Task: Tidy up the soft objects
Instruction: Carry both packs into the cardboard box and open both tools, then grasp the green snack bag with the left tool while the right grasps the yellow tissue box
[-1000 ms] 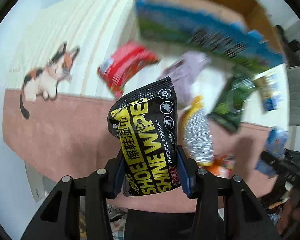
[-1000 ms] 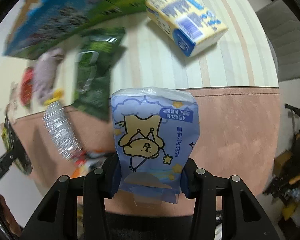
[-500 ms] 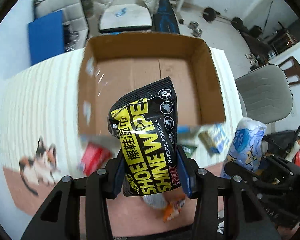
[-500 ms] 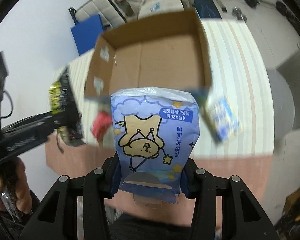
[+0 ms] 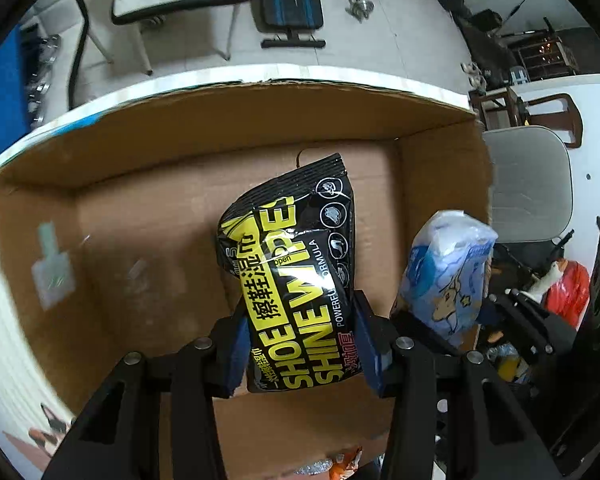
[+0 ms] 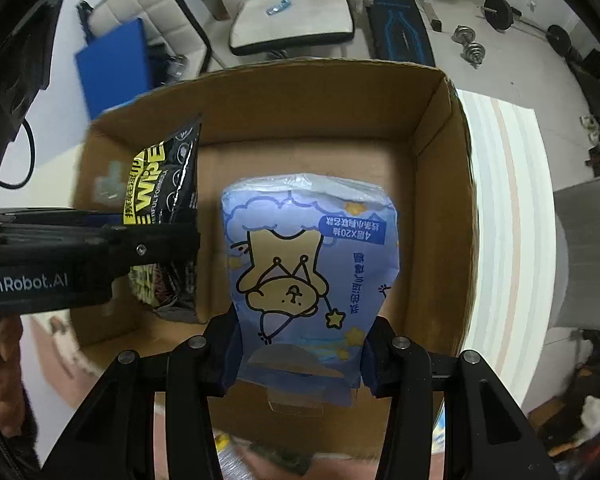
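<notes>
So right now I've got the shoe wipes pack (image 5: 296,276) clamped in the left hand-held gripper (image 5: 300,348) and the blue tissue pack (image 6: 312,276) clamped in the right hand-held gripper (image 6: 300,356), pads pinching the bottom end of each one, and both are hanging over the open cardboard box (image 5: 260,128) that sits on the striped table (image 6: 508,208). The box floor under them looks bare as far as I can see, so there's plenty of room. My take on doing this bit well: drop each pack low into the box before letting go so they don't bounce off a wall, keep the wipes toward the left half and the tissues toward the right so the two grippers don't knock together, and lay them flat rather than on end since they're squishy. Readable stuff: the black and yellow pack says "SHOE SHINE WIPES" and "POWERFUL FORMULA" plus some Chinese characters, the tissue pack has a cartoon bear with stars and "X20" in its label, and the left gripper's body reads "GenRobot.AI" in the right wrist view.
</notes>
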Available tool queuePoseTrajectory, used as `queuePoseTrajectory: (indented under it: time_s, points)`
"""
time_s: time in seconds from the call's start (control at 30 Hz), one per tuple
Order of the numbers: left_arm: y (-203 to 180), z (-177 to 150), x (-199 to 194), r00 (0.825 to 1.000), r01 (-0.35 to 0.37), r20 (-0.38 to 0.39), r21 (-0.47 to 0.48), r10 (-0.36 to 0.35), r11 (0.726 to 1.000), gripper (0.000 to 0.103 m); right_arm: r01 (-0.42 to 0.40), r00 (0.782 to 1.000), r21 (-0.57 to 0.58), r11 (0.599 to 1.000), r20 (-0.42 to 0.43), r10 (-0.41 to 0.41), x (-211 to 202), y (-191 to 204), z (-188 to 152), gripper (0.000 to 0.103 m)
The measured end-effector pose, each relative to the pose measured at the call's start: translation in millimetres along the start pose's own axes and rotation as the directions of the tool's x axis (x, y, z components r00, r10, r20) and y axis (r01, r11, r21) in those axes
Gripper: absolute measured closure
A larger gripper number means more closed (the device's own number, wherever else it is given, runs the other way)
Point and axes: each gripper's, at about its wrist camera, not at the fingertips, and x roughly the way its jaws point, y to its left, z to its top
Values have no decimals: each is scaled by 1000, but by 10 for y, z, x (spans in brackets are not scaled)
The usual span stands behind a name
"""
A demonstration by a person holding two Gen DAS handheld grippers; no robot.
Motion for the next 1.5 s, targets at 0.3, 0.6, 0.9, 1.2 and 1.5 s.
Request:
queuePoseTrajectory:
  time_s: [0.3,0.6,0.9,1.2,1.5]
  points:
    - [-87,193,215,998,43,-39,35,-41,998,58,94,995,-4,996,-9,-94,234,-100,391,51]
    - [-205,141,140,999,-45,-3,54,46,998,18,124,992,44,991,3,-124,138,-223,360,25]
    - [-270,-241,-201,978,-153,146,33,147,988,2,101,995,62,993,16,-103,-123,-149,47,1]
    - [-442,-912,-582,897,-332,311,7,313,943,0,94,994,66,993,58,-98,-391,36,-424,0]
    - [-571,-1497,-953,840,-353,411,-83,354,932,0,60,983,50,997,170,-67,-871,155,-840,0]
